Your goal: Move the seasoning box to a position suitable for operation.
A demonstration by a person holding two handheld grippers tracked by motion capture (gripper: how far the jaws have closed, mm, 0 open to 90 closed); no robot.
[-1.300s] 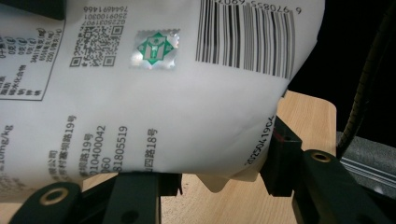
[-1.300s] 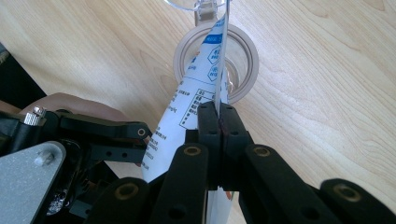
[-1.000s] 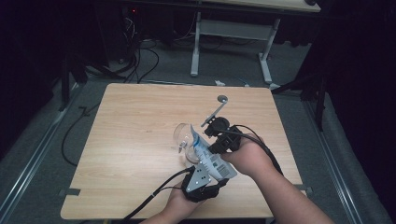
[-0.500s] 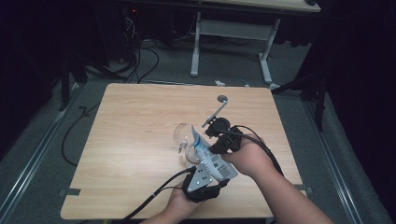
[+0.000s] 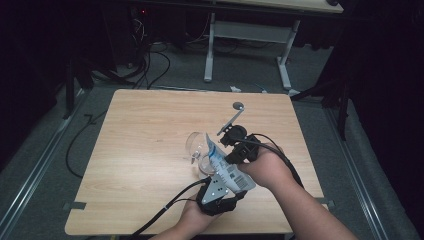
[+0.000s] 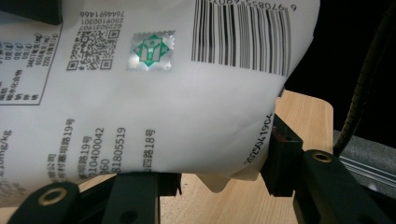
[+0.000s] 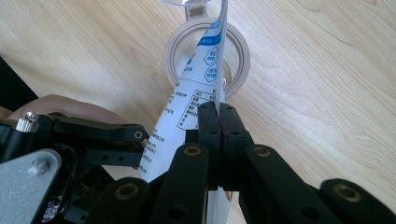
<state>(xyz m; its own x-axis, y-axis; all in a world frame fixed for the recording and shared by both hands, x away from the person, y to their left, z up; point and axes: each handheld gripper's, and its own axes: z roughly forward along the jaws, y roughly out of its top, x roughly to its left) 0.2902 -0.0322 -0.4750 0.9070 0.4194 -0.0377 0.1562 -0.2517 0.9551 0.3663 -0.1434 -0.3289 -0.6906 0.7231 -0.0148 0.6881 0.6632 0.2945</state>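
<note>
Hands are meeting over the front right part of the table (image 5: pixel 150 130) in the high view, both working one white pouch (image 5: pixel 227 170). The left gripper (image 5: pixel 217 187), nearest the front edge, is clamping the pouch's wide bottom end, while the right gripper (image 5: pixel 235 150) is coming in from the right edge and pinching its upper end. The pouch's long axis is slanting up and away from the front edge toward a clear glass (image 5: pixel 197 150) standing near the table's middle, so the spout end is lying just over the glass's near side. A small metal stand (image 5: pixel 231 117) is sitting behind, toward the back edge. Whether anything is in the glass I cannot tell.

Seen from the left gripper view, the pouch (image 6: pixel 154 88) is bulging between the half-spread jaws, which are pressing on its sides, barcode and print facing the camera.

Looking along the right gripper (image 7: pixel 218 122) in its own view, the jaws are pressed tight together on the pouch's thin sealed edge (image 7: pixel 219 70). The pouch is pointing straight ahead of them, its tip hanging above the round foot of the glass (image 7: pixel 236 58). Any pour, I judge, depends on tipping that end past the rim.
</note>
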